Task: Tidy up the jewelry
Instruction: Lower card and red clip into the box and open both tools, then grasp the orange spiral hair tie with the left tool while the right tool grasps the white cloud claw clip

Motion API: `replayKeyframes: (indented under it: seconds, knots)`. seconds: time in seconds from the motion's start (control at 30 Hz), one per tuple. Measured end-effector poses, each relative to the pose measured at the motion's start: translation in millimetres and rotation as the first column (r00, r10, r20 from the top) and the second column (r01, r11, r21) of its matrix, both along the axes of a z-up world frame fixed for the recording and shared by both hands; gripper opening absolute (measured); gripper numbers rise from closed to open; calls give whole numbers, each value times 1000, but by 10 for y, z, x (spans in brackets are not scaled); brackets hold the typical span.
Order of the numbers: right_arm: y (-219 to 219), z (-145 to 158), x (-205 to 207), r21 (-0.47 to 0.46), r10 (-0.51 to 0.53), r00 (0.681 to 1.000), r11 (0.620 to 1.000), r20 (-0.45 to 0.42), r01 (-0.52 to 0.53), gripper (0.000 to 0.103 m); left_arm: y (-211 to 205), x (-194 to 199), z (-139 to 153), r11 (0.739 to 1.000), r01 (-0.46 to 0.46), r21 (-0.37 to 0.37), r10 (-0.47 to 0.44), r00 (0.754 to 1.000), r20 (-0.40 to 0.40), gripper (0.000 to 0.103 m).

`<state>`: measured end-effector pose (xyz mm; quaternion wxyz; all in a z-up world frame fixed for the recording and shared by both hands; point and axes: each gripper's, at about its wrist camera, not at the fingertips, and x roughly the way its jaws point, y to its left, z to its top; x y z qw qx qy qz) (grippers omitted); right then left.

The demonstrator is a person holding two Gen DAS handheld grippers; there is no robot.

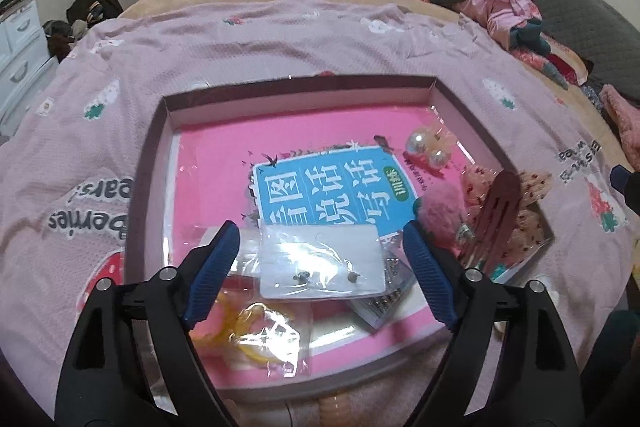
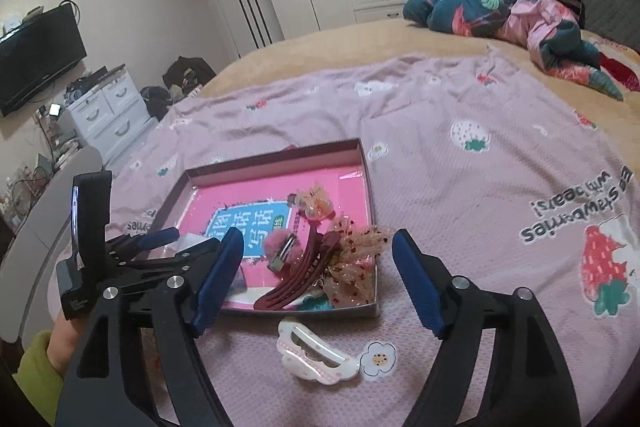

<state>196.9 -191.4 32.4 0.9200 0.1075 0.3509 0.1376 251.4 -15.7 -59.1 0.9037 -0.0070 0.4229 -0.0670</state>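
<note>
With both the left gripper (image 1: 322, 263) and right gripper (image 2: 318, 283) gaping wide and holding nothing, the white plastic hair clip (image 2: 316, 353) is lying outside the shallow pink-lined cardboard box (image 2: 370, 187) (easily nudged further off)

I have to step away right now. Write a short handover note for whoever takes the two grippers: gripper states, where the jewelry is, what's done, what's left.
Left gripper: open, nothing held, above the earring card in the box.
Right gripper: open, nothing held, over the near edge of the box.
In the box: pearl hair tie, pink pompom clip, dark red hair clip, lace bows, bagged yellow piece, earring card.
Outside the box: white hair clip on the pink blanket, just in front of the box.
Done: most pieces are boxed.
Left: probably pick up the white hair clip and place it in the box.
</note>
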Motion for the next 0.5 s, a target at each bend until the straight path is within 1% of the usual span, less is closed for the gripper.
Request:
replayKeyframes:
  seconds: [0.1, 0.2, 0.37, 0.5]
  knots:
    - [-31, 100, -88, -5, 0, 1000, 1000, 26, 0, 80, 27, -96, 171, 1000, -3, -17, 4, 999, 38, 83]
    - [-51, 193, -194, -4, -1, 999, 1000, 51, 1, 84, 77, -211, 323, 999, -21, -31, 24, 997, 76, 92]
    - [-59, 334, -355, -16, 10, 996, 1000, 89, -9, 87, 171, -426, 565, 997, -43, -64, 51, 991, 126, 93]
    - [-48, 409, -461, -30, 18, 994, 999, 112, -14, 88, 256, -623, 731, 995, -61, -82, 73, 985, 154, 93]
